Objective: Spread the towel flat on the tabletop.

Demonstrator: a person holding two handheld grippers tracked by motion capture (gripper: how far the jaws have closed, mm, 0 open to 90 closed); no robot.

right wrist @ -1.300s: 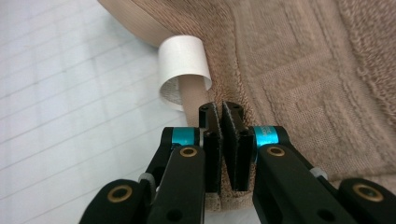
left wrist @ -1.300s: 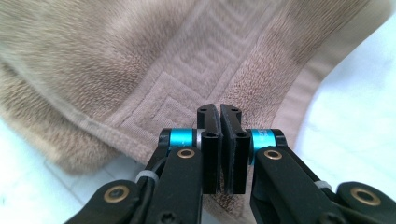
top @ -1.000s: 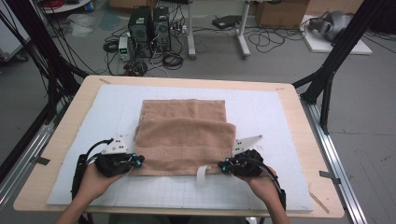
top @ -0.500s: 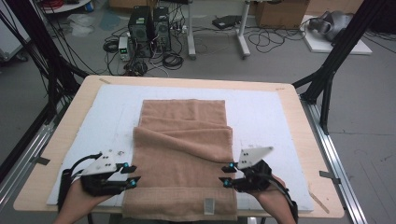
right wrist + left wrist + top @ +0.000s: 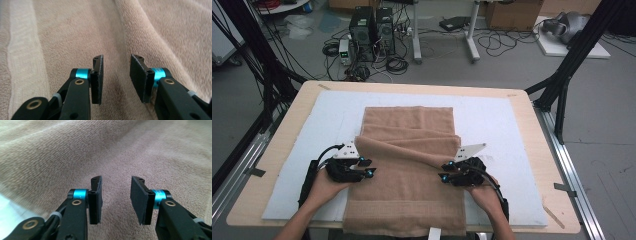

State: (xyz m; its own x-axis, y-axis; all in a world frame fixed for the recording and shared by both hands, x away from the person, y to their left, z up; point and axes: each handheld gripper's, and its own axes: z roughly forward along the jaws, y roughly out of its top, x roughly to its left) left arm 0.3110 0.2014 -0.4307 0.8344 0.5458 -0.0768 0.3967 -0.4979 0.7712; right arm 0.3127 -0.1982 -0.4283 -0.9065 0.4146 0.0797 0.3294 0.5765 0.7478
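A tan towel (image 5: 407, 150) lies lengthwise on the white mat (image 5: 502, 125). A raised fold crosses its middle, and its near end reaches the table's front edge, where a white label (image 5: 434, 233) shows. My left gripper (image 5: 368, 167) rests at the towel's left edge just below the fold. Its jaws have just been opening and stand open with nothing between them (image 5: 116, 195) over the towel's pile (image 5: 62, 152). My right gripper (image 5: 445, 170) sits at the towel's right edge. Its jaws have also just been opening and are open and empty (image 5: 116, 75) above the cloth (image 5: 75, 30).
The mat covers most of a wooden table (image 5: 532, 130). Black frame posts (image 5: 572, 65) stand at the table's far corners. Computer cases (image 5: 372, 25) and cables lie on the floor beyond the table. Metal rails (image 5: 572, 170) run along both sides.
Both grippers let go of the towel's near corners after drawing it out toward the front edge. Both hands then moved back up to the towel's sides by the fold.
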